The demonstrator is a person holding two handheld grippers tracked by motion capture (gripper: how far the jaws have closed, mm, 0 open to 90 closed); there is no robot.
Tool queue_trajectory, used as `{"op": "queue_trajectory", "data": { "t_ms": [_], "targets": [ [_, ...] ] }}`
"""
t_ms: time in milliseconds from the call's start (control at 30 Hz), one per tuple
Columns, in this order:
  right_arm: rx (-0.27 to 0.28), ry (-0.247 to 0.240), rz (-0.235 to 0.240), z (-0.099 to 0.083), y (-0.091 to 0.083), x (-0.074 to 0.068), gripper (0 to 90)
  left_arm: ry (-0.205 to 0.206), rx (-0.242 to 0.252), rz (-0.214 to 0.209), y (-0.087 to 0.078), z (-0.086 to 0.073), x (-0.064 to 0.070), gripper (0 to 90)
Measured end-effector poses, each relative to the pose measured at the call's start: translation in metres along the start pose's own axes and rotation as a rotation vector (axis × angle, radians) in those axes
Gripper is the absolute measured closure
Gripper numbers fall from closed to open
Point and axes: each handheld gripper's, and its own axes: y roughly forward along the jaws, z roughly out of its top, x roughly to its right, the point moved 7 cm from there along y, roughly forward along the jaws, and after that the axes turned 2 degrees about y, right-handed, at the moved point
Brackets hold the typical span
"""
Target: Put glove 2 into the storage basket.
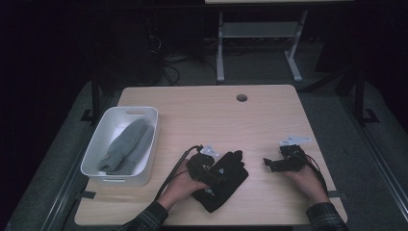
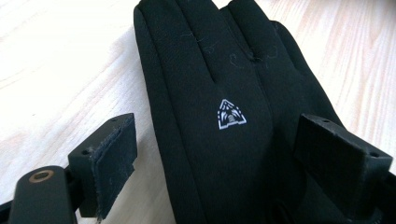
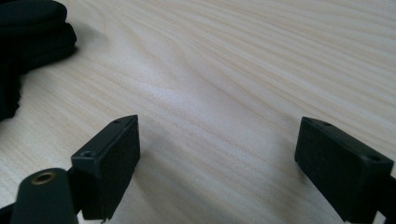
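Observation:
A black glove [image 1: 226, 180] with a small white logo lies flat on the wooden table [image 1: 202, 115], fingers pointing away from the person. In the left gripper view the black glove [image 2: 224, 93] lies between and just beyond the wide-apart jaws. My left gripper [image 1: 211, 174] hovers open over the glove's left side. My right gripper [image 1: 269, 163] rests open on bare wood to the glove's right, its jaws pointing left toward it. The right gripper view has the glove's edge [image 3: 28, 28] at the upper left, apart from the right gripper [image 3: 217, 163].
A white plastic bin [image 1: 98, 139] stands at the table's left with grey gloves [image 1: 126, 144] lying in it. A round cable hole [image 1: 242, 97] sits near the table's far edge. Table legs and cables stand on the floor beyond.

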Motion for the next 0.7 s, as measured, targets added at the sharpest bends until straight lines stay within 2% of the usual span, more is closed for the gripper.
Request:
{"op": "queue_trajectory", "data": {
  "t_ms": [133,167,300,433,467,500,533,667,700],
  "targets": [
    [0.002,-0.002,-0.001,0.0,0.0,0.0,13.7,0.005,0.006,0.003,0.004,-0.001,0.002,12.5],
    [0.003,-0.001,-0.001,0.0,0.0,0.0,13.6,0.023,0.0,0.01,0.004,-0.001,0.002,12.5],
    [0.008,0.003,-0.005,-0.001,0.0,0.0,13.6,0.031,0.003,0.018,0.005,-0.002,0.004,12.6],
    [0.013,0.006,-0.003,-0.001,0.0,0.0,13.1,0.061,-0.013,0.027,0.004,-0.002,0.003,14.0],
    [0.015,0.004,-0.003,-0.001,0.0,0.0,12.9,0.052,0.0,0.016,0.005,-0.001,0.006,15.1],
    [0.02,0.001,-0.004,-0.002,0.0,0.0,12.3,0.076,-0.016,0.001,0.003,-0.002,0.007,21.3],
    [0.028,-0.001,-0.003,-0.002,0.001,0.0,11.3,0.056,-0.005,0.003,0.004,-0.001,0.008,24.3],
    [0.033,-0.003,-0.002,-0.002,0.001,0.0,11.0,0.061,-0.012,-0.027,0.002,-0.001,0.011,32.5],
    [0.033,-0.003,-0.002,-0.002,0.001,0.0,11.0,0.059,-0.012,-0.038,0.002,-0.001,0.012,37.9]
  ]
}}
